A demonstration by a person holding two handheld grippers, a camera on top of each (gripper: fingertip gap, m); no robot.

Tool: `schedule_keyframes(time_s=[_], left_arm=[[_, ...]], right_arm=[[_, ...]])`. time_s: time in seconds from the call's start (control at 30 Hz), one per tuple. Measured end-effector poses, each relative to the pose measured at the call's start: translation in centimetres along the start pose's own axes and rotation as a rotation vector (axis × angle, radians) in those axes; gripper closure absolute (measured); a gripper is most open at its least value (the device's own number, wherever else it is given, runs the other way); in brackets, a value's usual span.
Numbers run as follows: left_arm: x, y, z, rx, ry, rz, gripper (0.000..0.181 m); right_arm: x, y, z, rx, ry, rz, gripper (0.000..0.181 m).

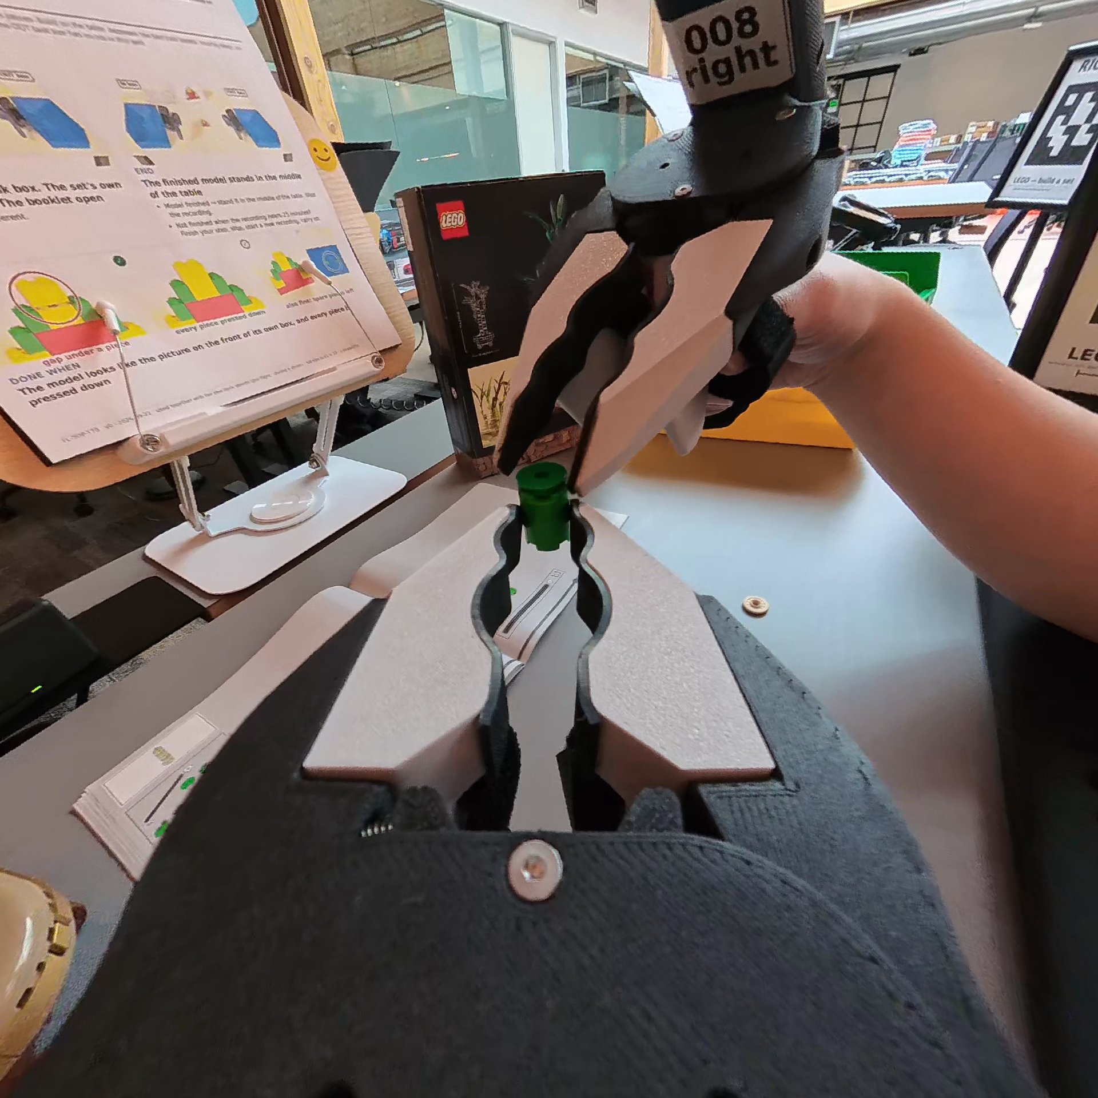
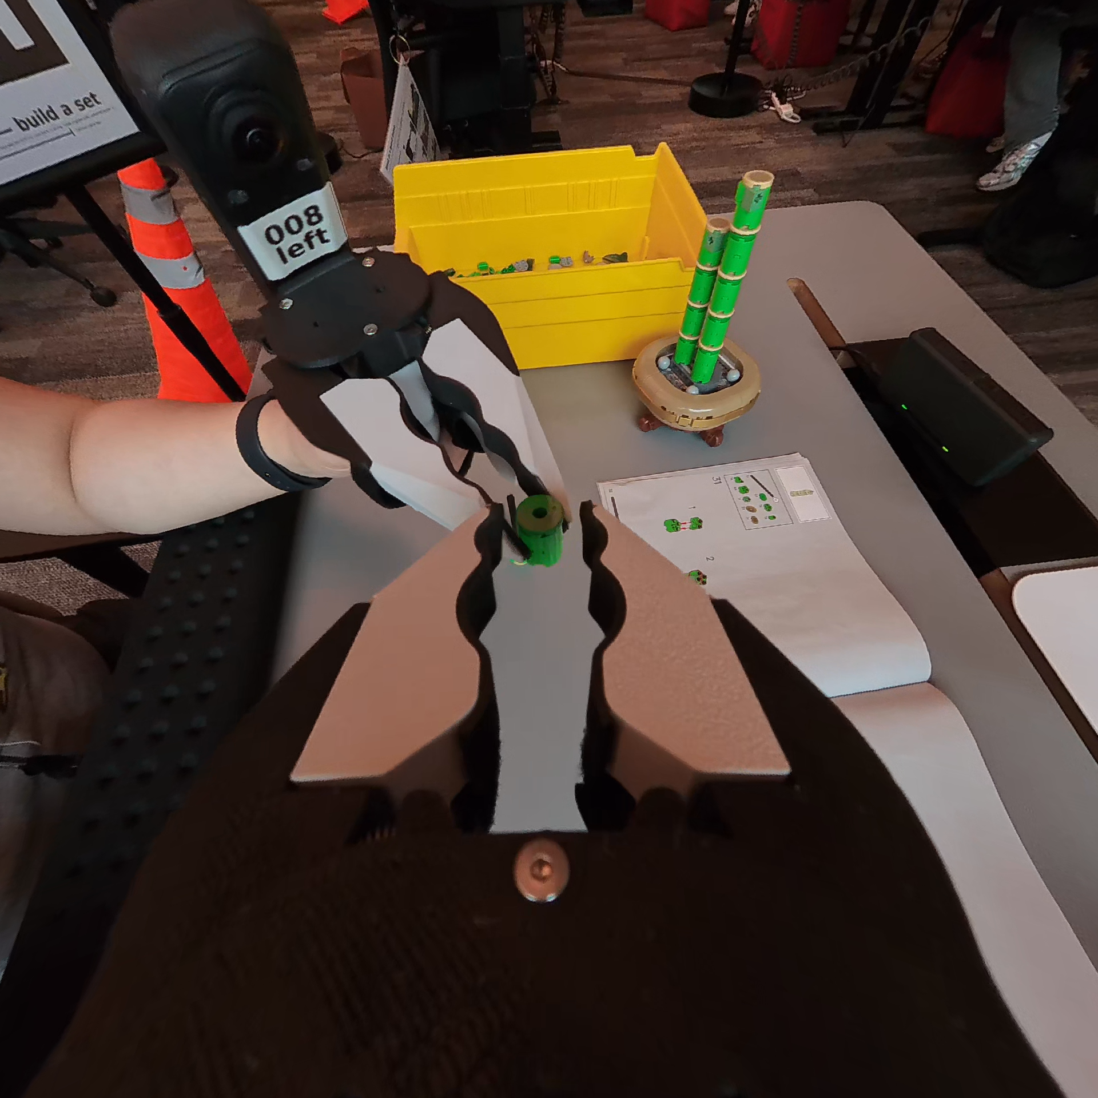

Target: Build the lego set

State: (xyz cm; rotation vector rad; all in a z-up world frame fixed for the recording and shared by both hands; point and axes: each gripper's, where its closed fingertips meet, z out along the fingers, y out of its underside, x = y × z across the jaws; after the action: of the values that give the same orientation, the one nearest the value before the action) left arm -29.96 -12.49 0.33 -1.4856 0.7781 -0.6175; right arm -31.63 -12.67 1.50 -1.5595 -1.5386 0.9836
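Green cylinder (image 1: 542, 512) sits pinched at the very tips of our left gripper (image 1: 543, 523), held above the grey table (image 1: 772, 558), its open hole facing up. Our right gripper (image 2: 538, 517) comes at it from the other side with its fingers parted, one tip on each side of the cylinder's top rim; it does not yet seem to press on the piece. In the right wrist view a thin dark strip shows along the cylinder's side; we cannot tell what it is.

Behind, on the table, stands the tan pot (image 2: 695, 386) with two green stalks (image 2: 722, 279) rising from it, and the yellow bin (image 2: 552, 249) with loose pieces beyond. The booklet (image 2: 766, 564) lies open near the pot.

We judge this a handover or a joint press on a stalk segment. The risks come from the shallow grip: only the fingertips hold the round, smooth piece, so a sideways nudge from our right tips could roll it out and drop it onto the table. If our right gripper closes off-centre, on the rim only, the cylinder may tilt or squirt free. If our left lets go before the right has a firm hold, it falls. Pushing down without alignment could also jam the piece crooked.
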Motion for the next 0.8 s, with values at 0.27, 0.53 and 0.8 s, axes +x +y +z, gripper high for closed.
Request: schedule_keyframes(time_s=[0.27, 0.53, 0.8], left_arm=[[0.8, -0.4, -0.2, 0.028, 0.090, -0.074, 0.168], [3.4, -1.0, -0.5, 0.049, 0.266, -0.092, 0.167], [4.9, -1.1, -0.6, 0.050, 0.343, -0.086, 0.167]], right_arm=[[-0.8, 0.0, -2.4, 0.087, -0.086, -0.081, 0.149], [-3.2, -0.2, -2.9, 0.204, -0.297, -0.084, 0.153], [-3.9, -0.6, -2.9, 0.260, -0.370, -0.087, 0.155]])
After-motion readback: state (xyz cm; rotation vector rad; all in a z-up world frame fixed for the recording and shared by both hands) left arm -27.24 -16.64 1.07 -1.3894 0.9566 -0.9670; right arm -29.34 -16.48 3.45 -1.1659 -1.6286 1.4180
